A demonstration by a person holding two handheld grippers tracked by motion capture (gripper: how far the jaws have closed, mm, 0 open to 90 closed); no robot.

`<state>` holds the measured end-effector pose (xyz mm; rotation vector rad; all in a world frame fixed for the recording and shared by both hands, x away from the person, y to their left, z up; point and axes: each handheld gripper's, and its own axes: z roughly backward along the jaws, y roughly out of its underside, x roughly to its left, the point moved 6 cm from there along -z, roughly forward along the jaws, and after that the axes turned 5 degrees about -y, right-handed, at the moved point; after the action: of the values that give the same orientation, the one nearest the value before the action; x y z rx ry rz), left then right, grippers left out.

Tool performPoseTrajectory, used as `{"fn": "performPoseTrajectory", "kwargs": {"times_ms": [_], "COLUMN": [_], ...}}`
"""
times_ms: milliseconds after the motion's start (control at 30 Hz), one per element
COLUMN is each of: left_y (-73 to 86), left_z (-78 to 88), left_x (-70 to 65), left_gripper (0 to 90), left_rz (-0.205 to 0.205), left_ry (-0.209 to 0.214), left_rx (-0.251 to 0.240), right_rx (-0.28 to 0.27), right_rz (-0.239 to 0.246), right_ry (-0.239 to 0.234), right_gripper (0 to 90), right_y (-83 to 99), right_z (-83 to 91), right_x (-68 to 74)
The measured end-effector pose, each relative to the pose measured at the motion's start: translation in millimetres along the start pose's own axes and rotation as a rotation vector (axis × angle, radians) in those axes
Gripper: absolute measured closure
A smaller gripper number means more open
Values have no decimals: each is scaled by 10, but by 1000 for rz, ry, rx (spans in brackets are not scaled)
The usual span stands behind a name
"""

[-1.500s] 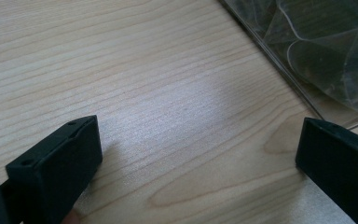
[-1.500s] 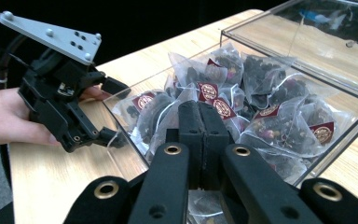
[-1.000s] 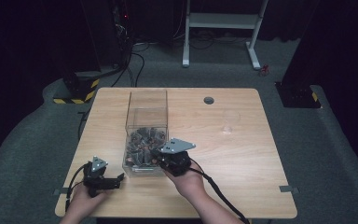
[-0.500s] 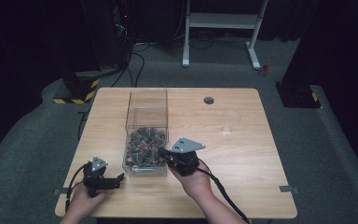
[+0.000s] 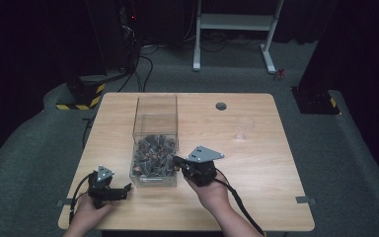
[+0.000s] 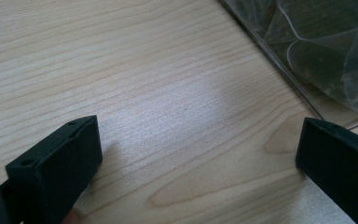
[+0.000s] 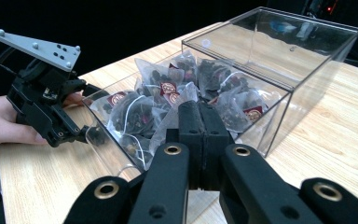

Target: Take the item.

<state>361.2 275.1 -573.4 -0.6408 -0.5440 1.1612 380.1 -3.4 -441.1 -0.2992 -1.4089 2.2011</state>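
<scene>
The right gripper (image 7: 200, 119) has its fingers pressed tight together, holding nothing, just over the near edge of the clear box (image 7: 307, 60) full of tea bags (image 7: 168, 88). The left gripper (image 5: 109, 187) rests on the counter (image 6: 144, 70) just beside the box, its fingers wide apart and empty.

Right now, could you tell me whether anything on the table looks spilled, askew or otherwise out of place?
Nothing stands out. The clear box stands square on the table, with the tea bags heaped inside it and none spilled on the wood. The right gripper sits shut at the box's open end; the left gripper rests open beside it.
</scene>
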Motion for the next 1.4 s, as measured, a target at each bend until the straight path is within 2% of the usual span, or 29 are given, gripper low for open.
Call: {"fn": "performPoseTrajectory", "kwargs": {"times_ms": [433, 1400], "left_y": [0, 0], "left_z": [0, 0], "left_x": [0, 0], "left_gripper": [6, 6], "left_rz": [0, 0], "left_ry": [0, 0], "left_rx": [0, 0], "right_rx": [-3, 12], "right_rz": [-21, -73], "right_ry": [38, 120], "right_gripper": [900, 900], "right_y": [113, 412], "right_z": [153, 374], "right_x": [-123, -375]}}
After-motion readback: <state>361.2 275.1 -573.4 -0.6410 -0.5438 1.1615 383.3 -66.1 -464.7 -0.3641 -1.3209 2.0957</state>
